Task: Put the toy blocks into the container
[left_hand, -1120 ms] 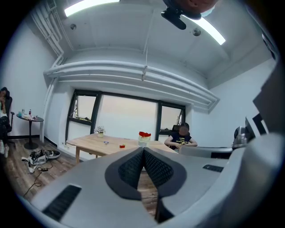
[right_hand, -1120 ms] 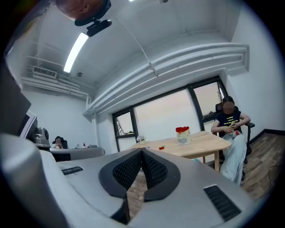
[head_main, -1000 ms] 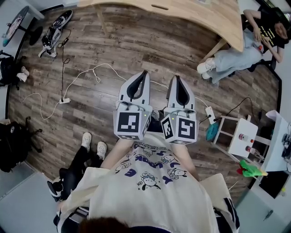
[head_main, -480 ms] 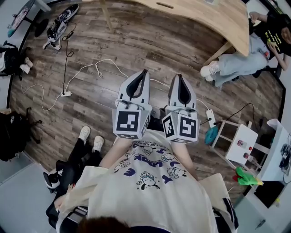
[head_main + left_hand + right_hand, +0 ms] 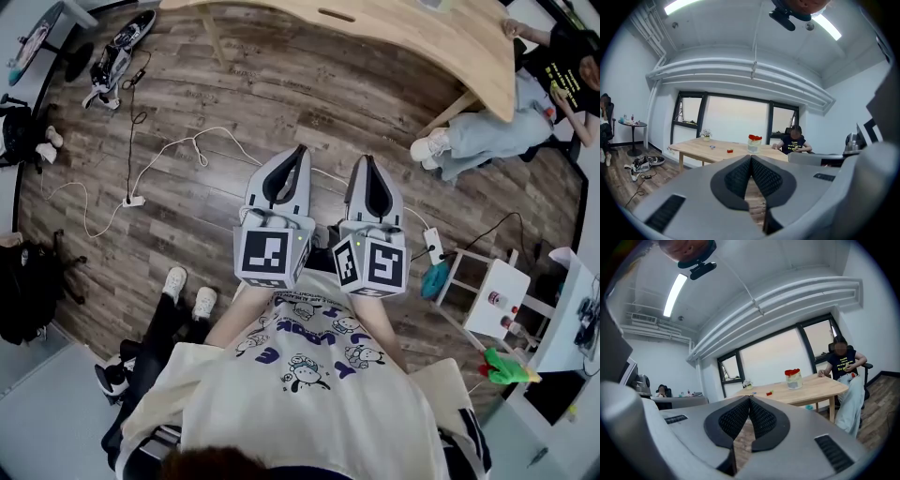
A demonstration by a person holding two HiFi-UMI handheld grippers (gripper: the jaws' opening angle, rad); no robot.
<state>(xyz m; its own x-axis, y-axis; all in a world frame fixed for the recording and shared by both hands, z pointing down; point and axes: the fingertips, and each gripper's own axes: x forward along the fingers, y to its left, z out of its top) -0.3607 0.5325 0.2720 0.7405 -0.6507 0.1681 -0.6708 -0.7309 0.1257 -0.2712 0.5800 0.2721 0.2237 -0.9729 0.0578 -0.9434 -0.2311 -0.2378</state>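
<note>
Both grippers are held side by side over the wooden floor, pointing toward a light wooden table (image 5: pixel 394 37). My left gripper (image 5: pixel 298 152) is shut with nothing in it, jaws meeting at the tip (image 5: pixel 751 157). My right gripper (image 5: pixel 366 161) is likewise shut and holds nothing (image 5: pixel 749 397). On the far table stands a clear container with a red lid (image 5: pixel 754 143) (image 5: pixel 793 379). A small red toy block (image 5: pixel 730 151) (image 5: pixel 769 393) lies on the tabletop beside it. Both grippers are well short of the table.
A person sits at the table's right end (image 5: pixel 506 122). A white stool (image 5: pixel 492 291) and a power strip (image 5: pixel 433 242) lie to my right. White cables (image 5: pixel 187 150) cross the floor on the left, with shoes (image 5: pixel 117 56) and a black bag (image 5: pixel 28 291) beyond.
Both grippers stay shut and side by side in the head view. The table has drawn slightly nearer at the top, and the floor has shifted a little.
</note>
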